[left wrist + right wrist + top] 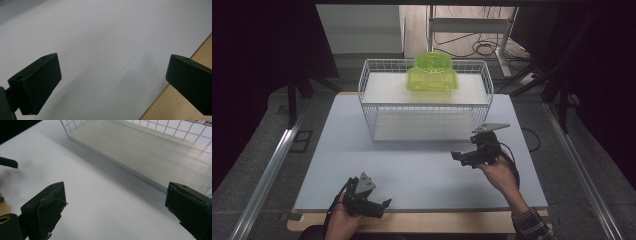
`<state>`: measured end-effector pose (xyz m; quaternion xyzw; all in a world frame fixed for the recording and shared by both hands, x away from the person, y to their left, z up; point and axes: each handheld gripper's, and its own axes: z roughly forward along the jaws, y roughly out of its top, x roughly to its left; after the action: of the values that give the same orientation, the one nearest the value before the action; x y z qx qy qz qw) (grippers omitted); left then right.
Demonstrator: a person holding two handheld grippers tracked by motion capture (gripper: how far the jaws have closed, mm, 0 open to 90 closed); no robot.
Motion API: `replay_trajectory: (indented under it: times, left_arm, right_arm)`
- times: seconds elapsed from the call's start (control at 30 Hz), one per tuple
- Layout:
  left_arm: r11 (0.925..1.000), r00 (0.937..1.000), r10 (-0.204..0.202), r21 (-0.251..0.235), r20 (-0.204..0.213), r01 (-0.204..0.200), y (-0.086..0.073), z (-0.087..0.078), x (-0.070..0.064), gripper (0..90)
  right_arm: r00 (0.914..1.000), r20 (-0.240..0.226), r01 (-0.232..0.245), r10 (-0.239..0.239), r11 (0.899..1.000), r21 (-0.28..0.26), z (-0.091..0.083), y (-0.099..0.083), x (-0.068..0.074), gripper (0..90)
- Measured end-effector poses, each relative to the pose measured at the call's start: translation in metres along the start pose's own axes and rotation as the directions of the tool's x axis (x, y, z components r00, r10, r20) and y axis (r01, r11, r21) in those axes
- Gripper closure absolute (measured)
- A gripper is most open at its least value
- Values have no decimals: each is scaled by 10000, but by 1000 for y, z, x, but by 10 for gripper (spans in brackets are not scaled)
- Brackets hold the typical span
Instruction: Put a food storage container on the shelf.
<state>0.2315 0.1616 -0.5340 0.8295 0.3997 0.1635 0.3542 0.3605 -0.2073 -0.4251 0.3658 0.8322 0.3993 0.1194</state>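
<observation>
**Both grippers wide and empty over the tabletop**

A neon-green container (432, 72) sits on top of the white wire rack (372, 85) at 12 o'clock. The left gripper (379, 206) hovers at 7 o'clock, the right gripper (462, 157) at 4 o'clock, above the pale tabletop (422, 175).

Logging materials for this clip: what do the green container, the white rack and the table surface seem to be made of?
Green container: likely translucent plastic, glossy; the shelf shows faintly through its neon walls.
White rack: looks like coated metal wire in a thin grid, with flat, pale grey, matte shelf boards of unclear material.
Table surface: a matte, pale sheet or board, over a light wood-look edge, possibly laminate.
</observation>
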Motion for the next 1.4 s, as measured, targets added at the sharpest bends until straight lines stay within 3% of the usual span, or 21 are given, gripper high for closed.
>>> replay_trajectory:
  times: [0.83,1.3,1.4]
  left_arm:
    - [10000,10000,5,-56,-10,-5,0,-1,0,0]
    - [9999,9999,127,-35,-44,-128,0,0,-1,0]
    - [9999,9999,146,-30,-52,-146,-1,0,-1,0]
  right_arm:
    - [9960,880,162,-170,9998,95,0,-66,-10,31]
    - [9947,1024,-108,70,9993,362,-4,-99,-18,13]
    - [9936,1127,-88,3,9972,748,1,-108,-20,13]
